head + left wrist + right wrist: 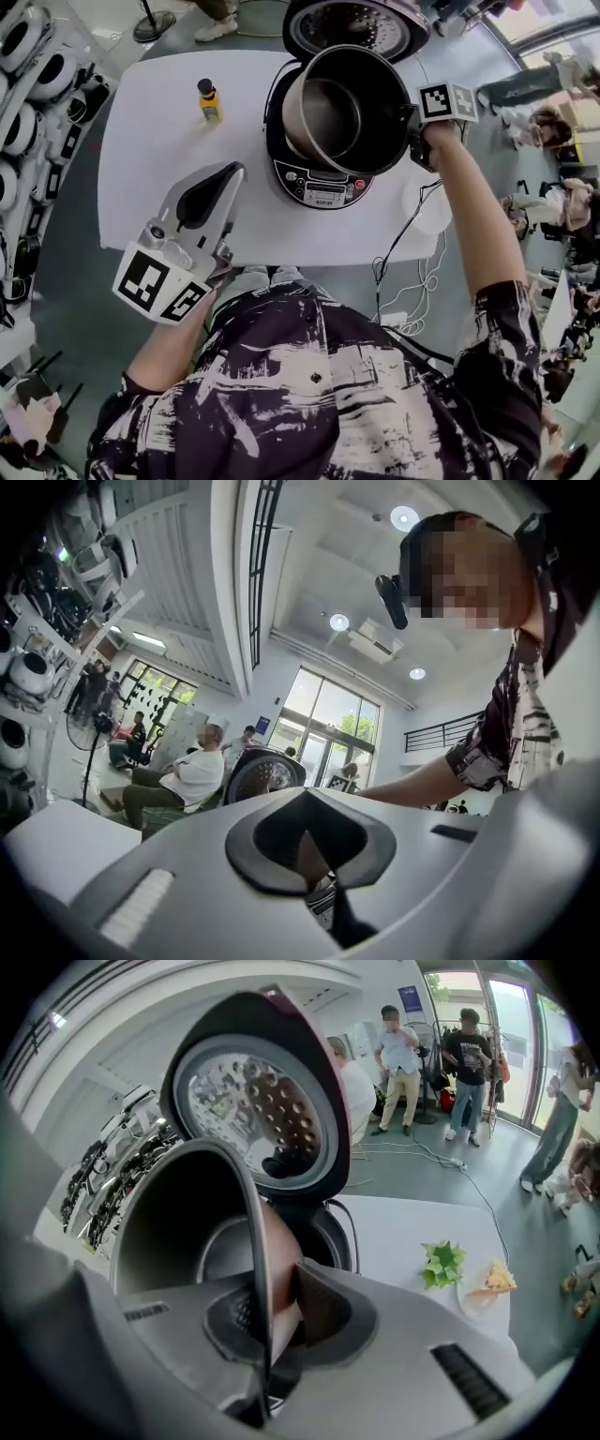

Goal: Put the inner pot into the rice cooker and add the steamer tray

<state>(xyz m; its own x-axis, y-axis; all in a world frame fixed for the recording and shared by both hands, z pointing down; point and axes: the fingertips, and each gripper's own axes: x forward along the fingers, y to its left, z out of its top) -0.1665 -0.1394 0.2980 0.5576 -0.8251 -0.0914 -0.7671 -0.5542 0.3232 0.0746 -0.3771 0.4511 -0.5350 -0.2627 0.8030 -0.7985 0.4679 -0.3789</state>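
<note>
The right gripper (410, 127) is clamped on the right-hand wall of the inner pot (347, 108). In the right gripper view its jaws stand nearly together, with only the thin pot wall (251, 1269) pinched between the pads, one pad inside the pot and one outside. The pot hangs tilted over the open rice cooker (319, 183), its mouth turned up and to the right and its dark inside showing. It covers most of the cooker's opening. Whether its bottom touches the cooker I cannot tell. The cooker's lid (356, 23) stands open on the far side, and its perforated inner plate (253, 1101) shows behind the pot.

The left gripper (232, 178) is held level over the near left part of the white table (159, 122), well apart from the cooker. Its jaws are together and nothing sits between them.

A small yellow bottle (209, 101) with a black cap stands on the far left of the table. To the right of the cooker lie a green leafy piece (442, 1262) and a plate (487, 1288) with food on it.
</note>
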